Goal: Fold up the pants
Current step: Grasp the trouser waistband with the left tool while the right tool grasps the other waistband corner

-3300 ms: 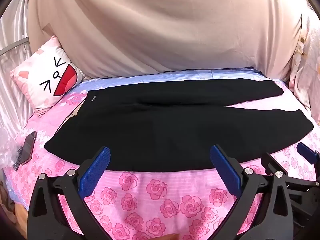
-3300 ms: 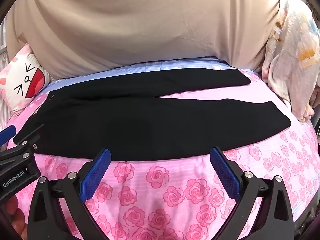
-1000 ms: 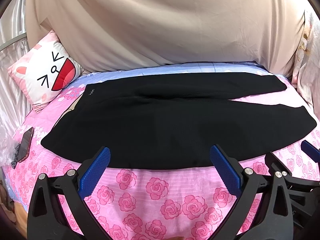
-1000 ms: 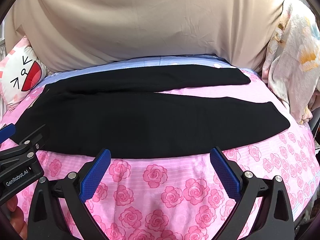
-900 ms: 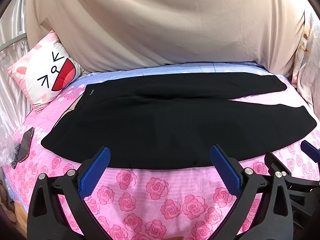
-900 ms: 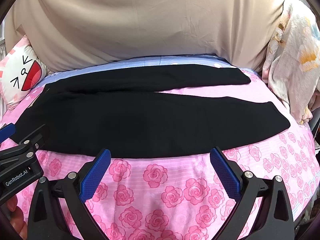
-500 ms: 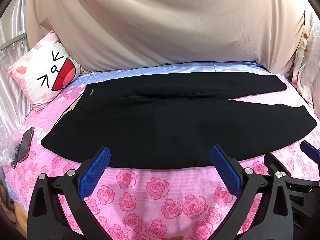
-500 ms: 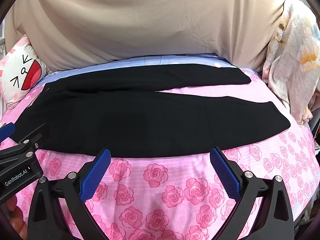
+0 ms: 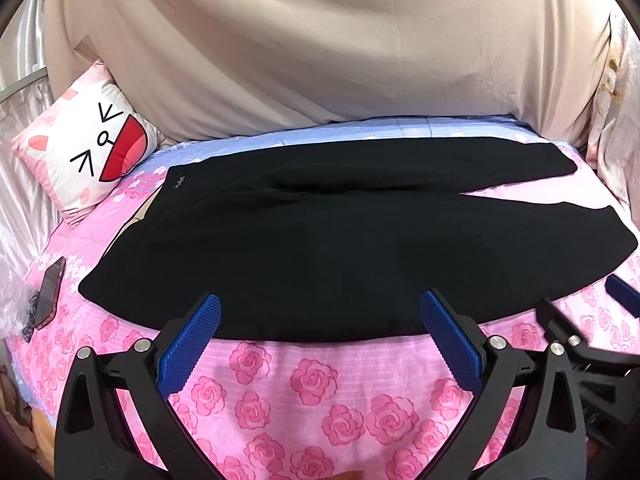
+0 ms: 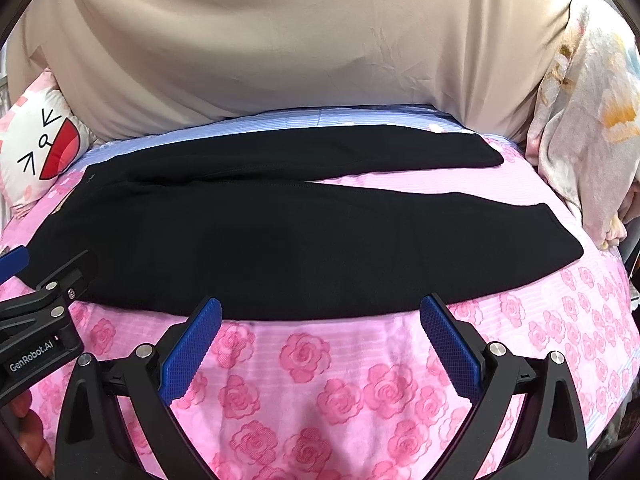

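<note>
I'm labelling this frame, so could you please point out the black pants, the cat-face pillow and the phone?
black pants (image 9: pixel 340 256), left wrist view, middle of the near leg.
cat-face pillow (image 9: pixel 90 152), left wrist view, on its white face.
phone (image 9: pixel 50 292), left wrist view, middle of its dark screen.
</note>
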{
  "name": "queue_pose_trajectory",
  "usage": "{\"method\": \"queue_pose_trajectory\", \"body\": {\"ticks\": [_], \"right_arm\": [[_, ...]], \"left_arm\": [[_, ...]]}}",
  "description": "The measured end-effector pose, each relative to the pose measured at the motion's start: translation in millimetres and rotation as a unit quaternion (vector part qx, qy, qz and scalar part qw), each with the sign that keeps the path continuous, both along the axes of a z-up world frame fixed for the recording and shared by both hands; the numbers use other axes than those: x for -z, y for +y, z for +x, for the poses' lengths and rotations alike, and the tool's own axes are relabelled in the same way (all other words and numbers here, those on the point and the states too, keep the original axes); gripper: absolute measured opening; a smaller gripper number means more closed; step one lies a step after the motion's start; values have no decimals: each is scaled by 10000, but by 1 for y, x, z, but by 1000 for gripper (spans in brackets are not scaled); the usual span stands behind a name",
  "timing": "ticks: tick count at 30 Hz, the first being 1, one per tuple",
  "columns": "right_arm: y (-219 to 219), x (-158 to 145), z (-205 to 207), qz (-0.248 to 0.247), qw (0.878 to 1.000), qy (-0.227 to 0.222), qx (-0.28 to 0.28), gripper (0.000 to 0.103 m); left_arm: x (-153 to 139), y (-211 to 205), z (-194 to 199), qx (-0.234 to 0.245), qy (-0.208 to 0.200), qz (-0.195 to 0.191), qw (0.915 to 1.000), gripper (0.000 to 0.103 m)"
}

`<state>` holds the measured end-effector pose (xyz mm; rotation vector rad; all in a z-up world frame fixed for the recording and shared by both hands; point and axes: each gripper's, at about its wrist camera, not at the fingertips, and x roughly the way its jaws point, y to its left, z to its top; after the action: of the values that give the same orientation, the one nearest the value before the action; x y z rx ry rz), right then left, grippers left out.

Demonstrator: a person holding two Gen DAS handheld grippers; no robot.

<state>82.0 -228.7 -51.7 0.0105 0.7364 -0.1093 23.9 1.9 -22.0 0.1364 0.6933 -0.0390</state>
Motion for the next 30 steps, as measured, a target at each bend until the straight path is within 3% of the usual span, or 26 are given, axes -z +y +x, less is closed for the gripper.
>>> {"method": "queue_pose_trajectory", "body": {"ticks": [4,7,9,12,16,18,21,24,30], "right_arm": [[-22,2,19,54,9998,30,-189,98],[-67,3,47,572,9974,112,-432,98],[-118,-4,75,858,9961,57,-182,98],[-191,-16,124,896,9952,-1,393,98],[-269,-19,197,950,9918,148,842,98],[-300,-16,234,979,9893,227,1054,98],[-324,-10,286,851,9898,393,1075,98],[-334,5,330,675,9891,689,1117,98],[-335,38,373,492,9855,1219,1071,98]], "left_arm": [[5,8,21,136,298,-125,9994,98],[3,28,49,87,378,-169,9991,98],[1,42,72,-55,412,-127,9991,98],[-5,74,118,-422,387,-39,9984,98],[-20,130,183,-860,298,-384,9951,98],[-24,160,221,-1205,268,-334,9918,98],[-21,199,277,-1556,403,-145,9869,98],[-8,233,324,-1739,715,-221,9819,98],[31,271,388,-1911,1381,-436,9708,98]]}}
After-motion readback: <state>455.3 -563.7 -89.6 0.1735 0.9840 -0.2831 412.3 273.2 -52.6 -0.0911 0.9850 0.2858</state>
